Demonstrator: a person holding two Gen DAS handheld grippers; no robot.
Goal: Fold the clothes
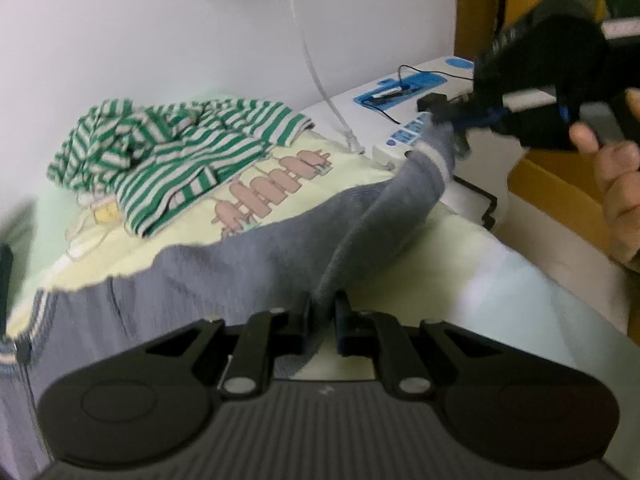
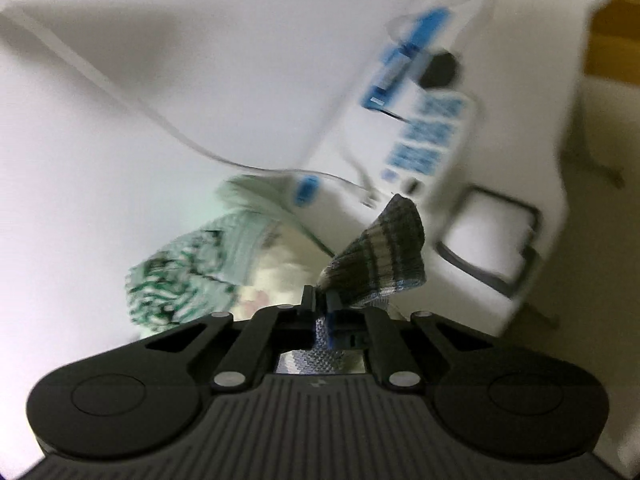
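Note:
A grey knit garment [image 1: 200,280] with a pale band at its cuff is stretched between both grippers. In the left wrist view my left gripper [image 1: 323,308] is shut on a fold of it at the near edge. At the upper right, my right gripper [image 1: 448,120] pinches the cuff end, held by a person's hand [image 1: 616,184]. In the blurred right wrist view, the right gripper [image 2: 320,300] is shut on the ribbed, striped cuff [image 2: 384,256], which fans out past the fingers. The garment lies over a pale yellow cloth [image 1: 312,184] printed with pink animals.
A crumpled green-and-white striped garment [image 1: 168,148] lies on the yellow cloth at the back left, blurred as the striped garment [image 2: 180,272]. A white appliance with blue labels [image 1: 404,92] stands behind, with a black cable and a white hose [image 1: 316,72]. Wooden furniture [image 1: 480,0] is at right.

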